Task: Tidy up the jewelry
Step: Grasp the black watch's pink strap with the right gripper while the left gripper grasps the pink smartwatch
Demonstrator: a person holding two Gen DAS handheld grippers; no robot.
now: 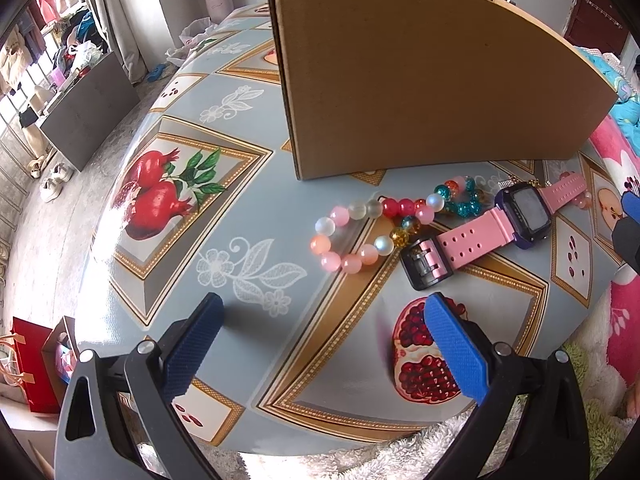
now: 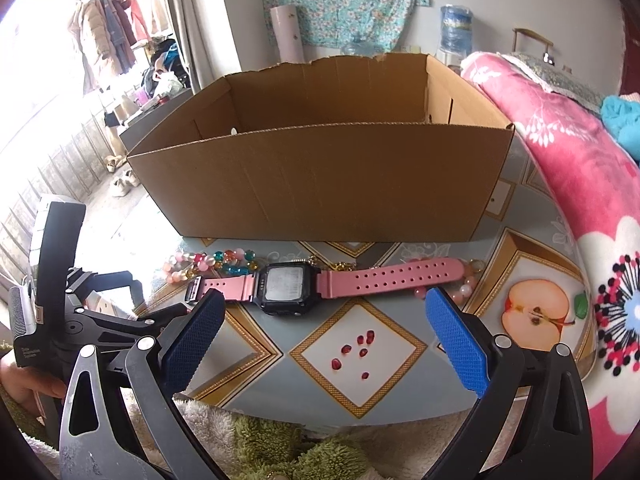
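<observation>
The pink watch [image 2: 296, 286] and bead bracelets [image 1: 360, 232] lie mid-tabletop, just in front of the cardboard box [image 2: 320, 176]. Nothing's picked up yet. Both the right tool [image 2: 325, 308] and left tool [image 1: 324, 312] hang spread and empty. Next is probably pinching the watch strap.

Bright daylight comes from the window [image 2: 36, 92] left of my tongs and looks washed white. The table [image 1: 256, 208] shines there. The edges bend and go dark.
</observation>
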